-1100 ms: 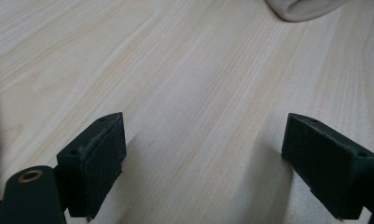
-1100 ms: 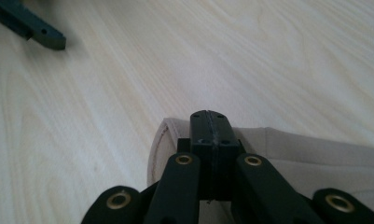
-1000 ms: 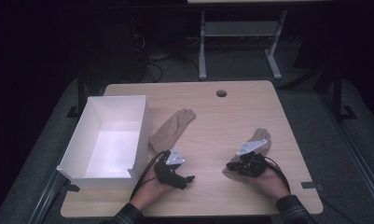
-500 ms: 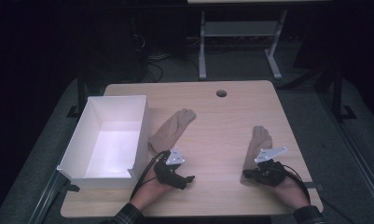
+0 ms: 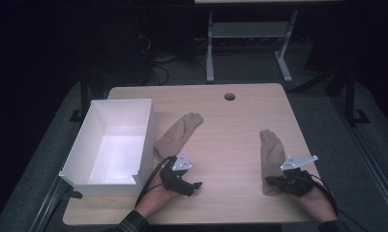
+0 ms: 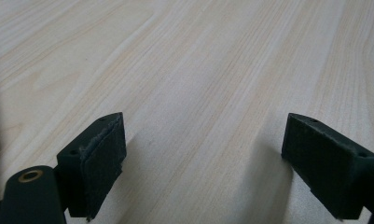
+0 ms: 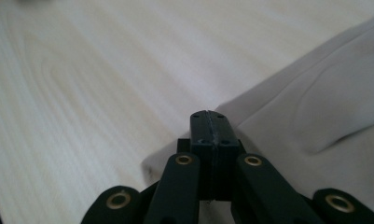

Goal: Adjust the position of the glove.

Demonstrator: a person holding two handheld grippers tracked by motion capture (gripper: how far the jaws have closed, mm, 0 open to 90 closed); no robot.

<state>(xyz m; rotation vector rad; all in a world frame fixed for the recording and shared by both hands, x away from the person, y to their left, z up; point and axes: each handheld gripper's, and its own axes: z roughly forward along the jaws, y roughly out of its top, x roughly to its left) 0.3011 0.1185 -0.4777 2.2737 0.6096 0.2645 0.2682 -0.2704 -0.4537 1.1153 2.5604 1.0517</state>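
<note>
High view: the pale wooden table [image 5: 230, 125] has bare room across its middle and toward 12 o'clock, save a small round hole [image 5: 229, 96]. A white open box [image 5: 144, 130] lines the 9 o'clock edge. One tan fabric glove [image 5: 179, 134] lies beside the box, fingertips aimed at about 1 o'clock. The other glove [image 5: 271, 154] lies near the 3 o'clock edge, long axis pointing at 12 o'clock, soft and flat. The right gripper [image 7: 209, 122] has its jaws pressed together at that glove's cuff edge; whether cloth is pinched I cannot tell. The left gripper [image 6: 203, 154] stands wide over bare wood
</note>
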